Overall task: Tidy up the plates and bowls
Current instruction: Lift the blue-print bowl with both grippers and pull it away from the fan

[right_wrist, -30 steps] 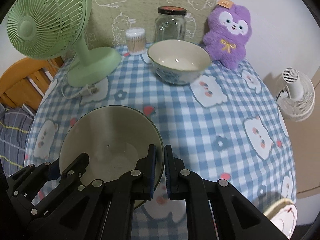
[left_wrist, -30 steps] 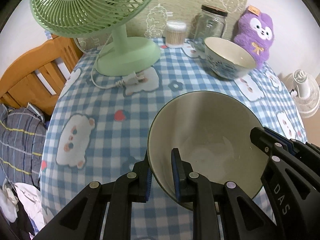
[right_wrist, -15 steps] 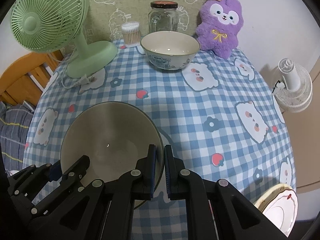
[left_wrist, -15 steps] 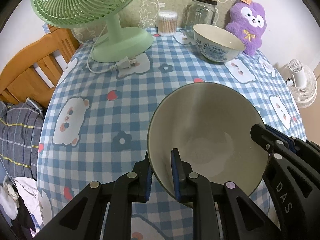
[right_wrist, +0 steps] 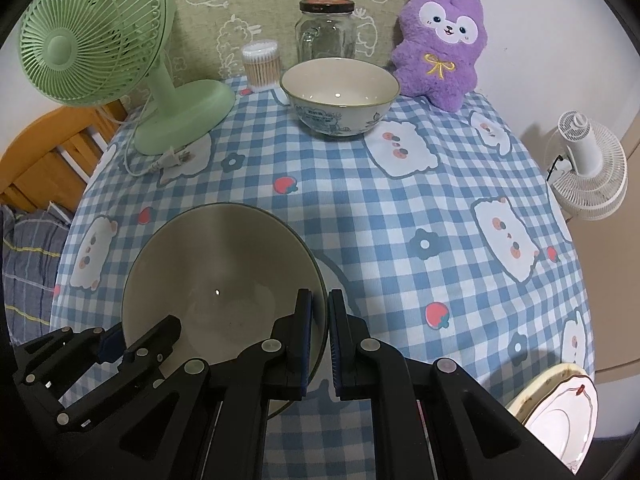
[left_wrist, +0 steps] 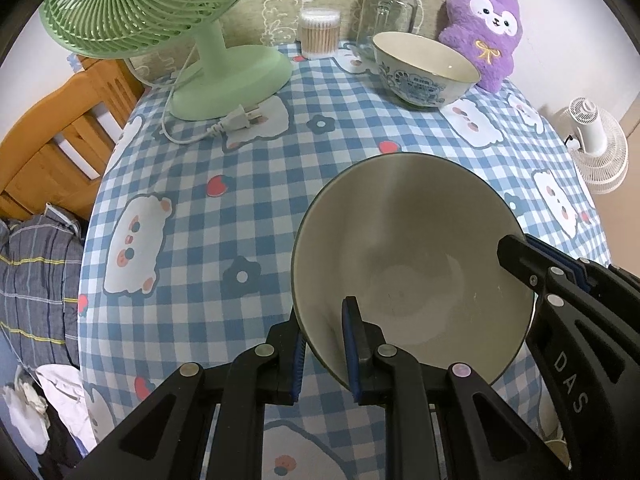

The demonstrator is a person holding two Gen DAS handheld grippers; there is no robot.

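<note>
A cream bowl with a dark rim (left_wrist: 408, 248) (right_wrist: 224, 276) is held between both grippers over the near part of the table. My left gripper (left_wrist: 324, 320) is shut on its left rim, one finger inside the bowl and one outside. My right gripper (right_wrist: 320, 300) is shut on the right rim in the same way. Each gripper also shows in the other's view: the right gripper (left_wrist: 516, 252) and the left gripper (right_wrist: 140, 332). A second bowl with a blue pattern (left_wrist: 426, 76) (right_wrist: 340, 96) stands upright and empty at the far side.
The round table wears a blue checked cloth (right_wrist: 400, 220). At the back stand a green fan (right_wrist: 96, 40) with its loose cord, a cotton-swab tub (right_wrist: 262, 64), a glass jar (right_wrist: 326, 32) and a purple plush toy (right_wrist: 440, 48). A white plate (right_wrist: 560, 416) lies at the near right edge.
Both grippers, with the cream bowl still held between them, have drawn back from the far side of the table. The white plate has come into the right wrist view.
</note>
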